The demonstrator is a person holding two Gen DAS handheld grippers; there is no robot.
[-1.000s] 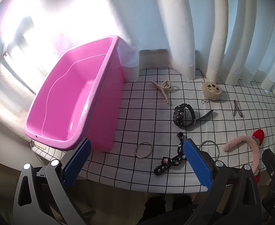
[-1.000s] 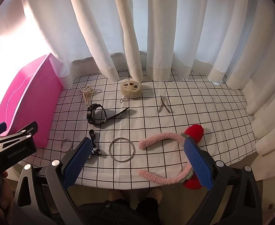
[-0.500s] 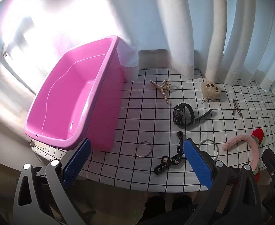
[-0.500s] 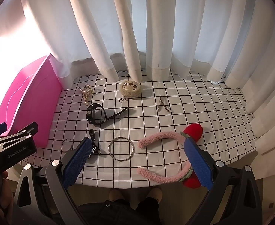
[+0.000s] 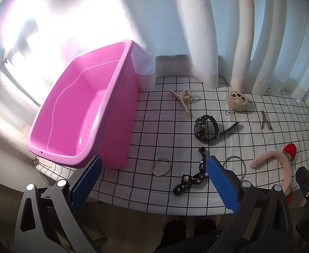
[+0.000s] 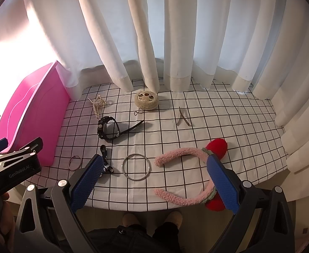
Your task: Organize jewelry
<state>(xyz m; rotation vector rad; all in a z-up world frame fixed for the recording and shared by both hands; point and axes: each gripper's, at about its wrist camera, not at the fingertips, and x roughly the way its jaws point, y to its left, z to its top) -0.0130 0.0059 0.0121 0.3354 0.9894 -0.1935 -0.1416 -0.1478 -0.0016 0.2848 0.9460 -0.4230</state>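
A pink bin (image 5: 76, 113) stands empty at the table's left end. On the checked cloth lie a pearl hair claw (image 5: 183, 99), a black watch (image 5: 206, 127), a plush round charm (image 5: 236, 101), a small silver ring (image 5: 161, 166), a black strap (image 5: 191, 179), a larger silver bangle (image 6: 136, 166), a pink fuzzy headband (image 6: 186, 176) with red ends, and thin hair pins (image 6: 182, 118). My left gripper (image 5: 154, 181) hovers open at the near edge, above the small ring and strap. My right gripper (image 6: 154, 181) hangs open over the bangle and headband. Neither holds anything.
White curtains (image 6: 154, 42) hang along the far side and brush the cloth (image 6: 228, 126). The table's near edge lies just below both grippers, with a person's feet (image 6: 150, 219) on the floor beneath. The left gripper's body (image 6: 9, 168) shows at the left of the right wrist view.
Both views have drifted very slightly; the items sit a touch higher in frame. No item has moved and both grippers stay open.
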